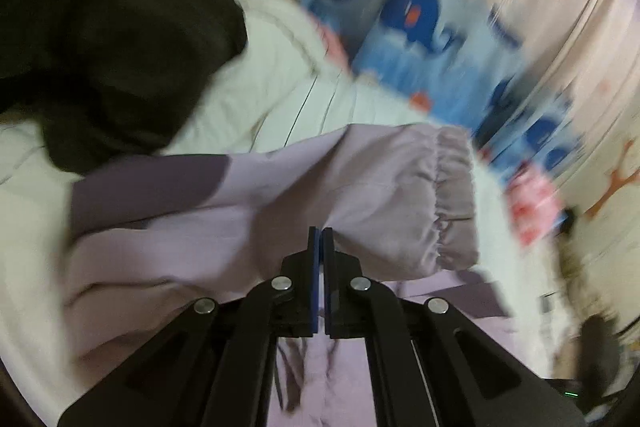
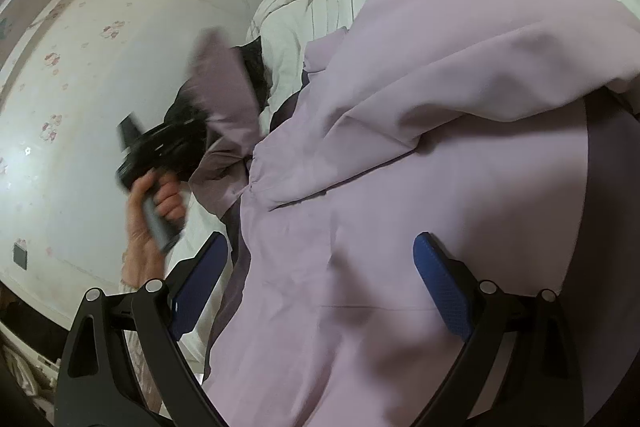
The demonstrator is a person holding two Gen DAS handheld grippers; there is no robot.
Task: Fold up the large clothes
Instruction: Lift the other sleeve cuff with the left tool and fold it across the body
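Note:
A lilac jacket [image 2: 400, 147] with darker purple panels lies spread on the bed. In the left wrist view its sleeve [image 1: 360, 187], with a gathered elastic cuff [image 1: 452, 199], stretches across just ahead of my left gripper [image 1: 320, 239]. The blue pads are pressed together at the sleeve's lower fold. The right wrist view shows a hand [image 2: 160, 203] holding that left gripper [image 2: 200, 137], with the sleeve [image 2: 220, 87] lifted off the bed at its tip. My right gripper [image 2: 320, 267] hovers open over the jacket's body, its pads wide apart and nothing pinched.
A black garment [image 1: 120, 47] lies bunched on the pale striped bedsheet [image 1: 280, 87] to the left. A blue whale-print quilt [image 1: 420, 27] lies along the far side by the flowered wall [image 2: 100, 67]. The bed's edge [image 2: 192, 347] runs at lower left.

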